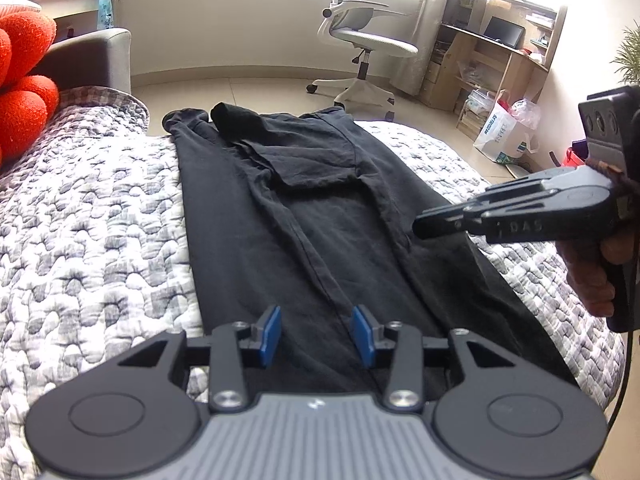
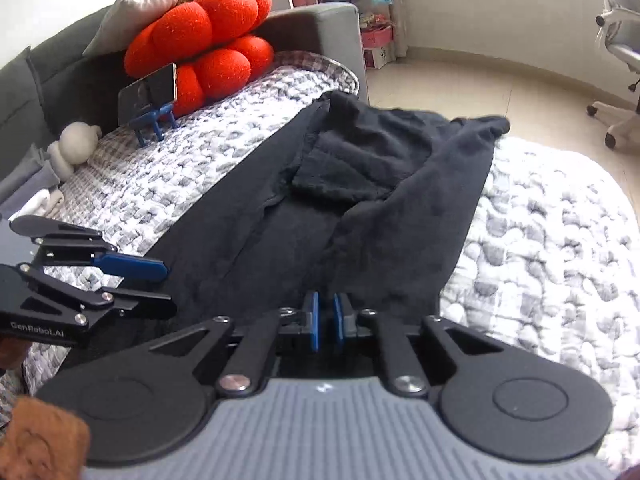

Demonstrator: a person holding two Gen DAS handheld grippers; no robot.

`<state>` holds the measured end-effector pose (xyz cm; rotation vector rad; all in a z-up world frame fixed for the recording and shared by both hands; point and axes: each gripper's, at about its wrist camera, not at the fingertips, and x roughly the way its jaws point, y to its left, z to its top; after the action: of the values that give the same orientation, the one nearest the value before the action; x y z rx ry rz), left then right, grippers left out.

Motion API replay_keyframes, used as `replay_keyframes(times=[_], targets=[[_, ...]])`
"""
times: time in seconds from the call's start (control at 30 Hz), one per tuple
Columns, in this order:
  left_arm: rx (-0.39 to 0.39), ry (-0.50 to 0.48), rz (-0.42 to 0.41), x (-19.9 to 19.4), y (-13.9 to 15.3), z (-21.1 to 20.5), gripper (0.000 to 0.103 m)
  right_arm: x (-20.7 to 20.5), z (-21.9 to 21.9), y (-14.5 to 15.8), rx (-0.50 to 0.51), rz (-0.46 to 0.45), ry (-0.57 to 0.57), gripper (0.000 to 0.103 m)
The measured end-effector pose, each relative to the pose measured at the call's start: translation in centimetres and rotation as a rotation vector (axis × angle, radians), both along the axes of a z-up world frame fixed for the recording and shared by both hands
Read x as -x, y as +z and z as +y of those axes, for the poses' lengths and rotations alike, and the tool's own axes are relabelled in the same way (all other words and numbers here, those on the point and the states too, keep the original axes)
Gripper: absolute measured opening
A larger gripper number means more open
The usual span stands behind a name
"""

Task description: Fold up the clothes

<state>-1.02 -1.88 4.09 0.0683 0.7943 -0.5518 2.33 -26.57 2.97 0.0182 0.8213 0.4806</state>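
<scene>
Your black garment is soft, matte cloth lying lengthwise down the centre of the frame on a puffy grey-and-white quilt, its side panels folded inward with a sleeve laid across the upper middle. A knobbly orange cushion sits upper left in the right wrist view, a phone on a blue stand just below it. Your left gripper hovers low over the near hem, blue pads wide apart, empty. Your right gripper has its jaws narrowed to a slim gap; whether cloth is pinched, you cannot tell.
</scene>
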Motion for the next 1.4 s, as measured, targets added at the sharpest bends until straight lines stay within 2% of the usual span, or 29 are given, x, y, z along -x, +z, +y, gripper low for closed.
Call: replay_keyframes(times=[0.1,0.17,0.33,0.5,0.6,0.77,0.9,1.0,1.13,1.3,1.4], targets=[[0.002,-0.012,0.007,-1.0,-0.1,-0.5,0.041,-0.9,-0.7,-0.1,-0.003,0.013,-0.014,0.016],[0.01,-0.024,0.025,-1.5,-0.5,-0.9,0.041,-1.5,-1.1,-0.1,-0.004,0.021,-0.024,0.012],[0.017,-0.038,0.018,-2.0,-0.7,-1.5,0.045,-3.7,-2.3,0.3,-0.05,0.059,-0.092,0.014],[0.018,-0.043,0.019,-3.2,-0.6,-2.1,0.045,-6.4,-1.8,0.3,-0.045,0.071,-0.1,0.014],[0.025,-0.046,0.02,-3.9,-0.7,-2.3,0.045,-7.8,-0.8,0.2,-0.022,0.07,-0.09,0.014],[0.026,-0.076,0.007,-3.8,-0.8,-2.3,0.046,-8.8,1.4,0.3,0.095,0.019,-0.031,0.014],[0.027,-0.1,-0.004,-3.6,-0.9,-2.4,0.05,-8.9,1.5,0.8,0.085,0.016,-0.031,0.017],[0.032,-0.109,-0.007,-3.7,-0.9,-2.4,0.052,-8.2,1.7,1.2,0.071,0.003,0.017,0.017],[0.053,-0.096,0.004,-3.9,-0.9,-2.3,0.052,-8.4,3.3,0.4,0.132,-0.016,0.043,0.018],[0.055,-0.09,0.011,-4.0,-0.8,-2.0,0.052,-8.7,3.8,0.2,0.149,-0.04,0.023,0.019],[0.057,-0.089,0.012,-3.8,-0.8,-1.7,0.052,-7.7,2.5,1.4,0.083,-0.044,-0.002,0.02]])
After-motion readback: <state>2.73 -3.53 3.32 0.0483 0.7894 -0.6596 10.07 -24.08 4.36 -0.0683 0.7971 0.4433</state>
